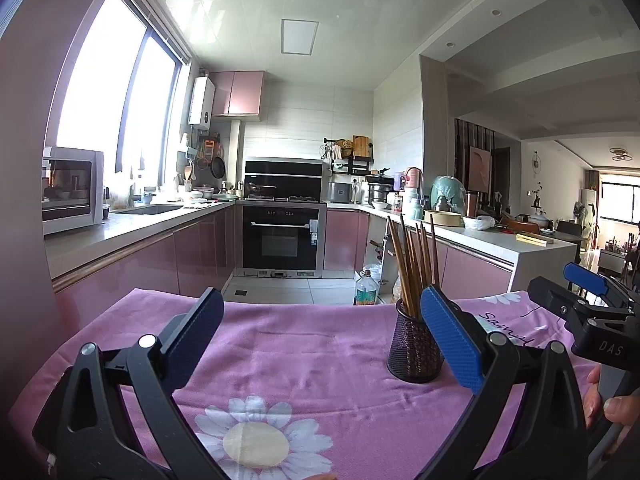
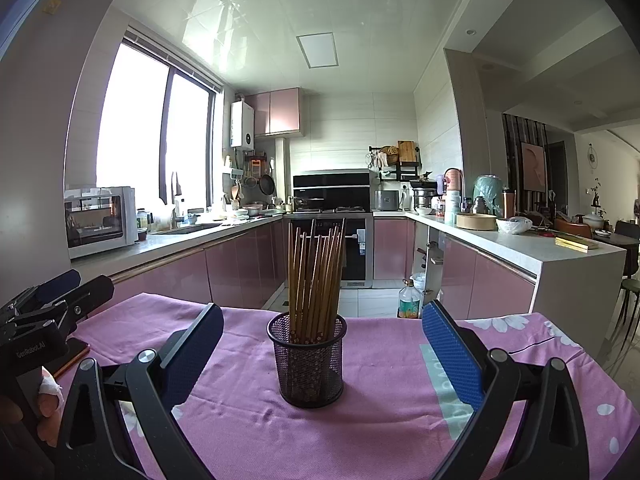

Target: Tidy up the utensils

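Note:
A dark mesh cup (image 2: pixel 308 360) stands upright on the pink flowered tablecloth (image 2: pixel 380 420), holding several brown chopsticks (image 2: pixel 318 276) with their ends up. My right gripper (image 2: pixel 323 320) is open, with nothing between its fingers; the cup sits centred just beyond them. In the left wrist view the same cup (image 1: pixel 412 348) and chopsticks (image 1: pixel 414 260) stand partly behind the right finger of my left gripper (image 1: pixel 323 308), which is open and holds nothing. The right gripper (image 1: pixel 576 296) shows at that view's right edge, and the left gripper (image 2: pixel 64 288) at the right wrist view's left edge.
The table's far edge (image 2: pixel 248 310) drops to a tiled kitchen floor with a plastic bottle (image 2: pixel 409 300) on it. Pink cabinets, an oven (image 1: pixel 282 238) and cluttered counters (image 2: pixel 500 236) lie beyond. A phone-like object (image 2: pixel 72 356) lies at the cloth's left edge. A person's fingers (image 1: pixel 608 404) hold the right gripper.

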{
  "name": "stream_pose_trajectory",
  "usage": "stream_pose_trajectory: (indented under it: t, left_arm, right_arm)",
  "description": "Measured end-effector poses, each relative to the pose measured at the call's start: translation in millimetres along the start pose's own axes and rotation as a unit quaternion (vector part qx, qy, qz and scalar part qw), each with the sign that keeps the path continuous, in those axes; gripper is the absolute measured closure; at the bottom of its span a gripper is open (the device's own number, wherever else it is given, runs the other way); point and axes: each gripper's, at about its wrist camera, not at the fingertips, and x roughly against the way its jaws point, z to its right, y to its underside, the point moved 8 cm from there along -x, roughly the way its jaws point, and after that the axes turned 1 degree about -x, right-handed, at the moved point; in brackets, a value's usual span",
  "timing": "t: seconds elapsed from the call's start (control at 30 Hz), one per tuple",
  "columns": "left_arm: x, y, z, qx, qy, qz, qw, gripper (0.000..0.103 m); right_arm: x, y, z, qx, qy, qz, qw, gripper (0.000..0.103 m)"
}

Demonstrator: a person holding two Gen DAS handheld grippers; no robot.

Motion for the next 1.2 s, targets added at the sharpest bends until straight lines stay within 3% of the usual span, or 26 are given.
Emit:
stream_pose_trajectory:
  t: [1.2]
  left_arm:
    - [1.1,0.9,2.1,0.001,0.001,-0.002,1.0000,0.006]
  right_arm:
    - [2.9,-1.3,1.1,-0.001,-0.001,0.000,1.000,0.007]
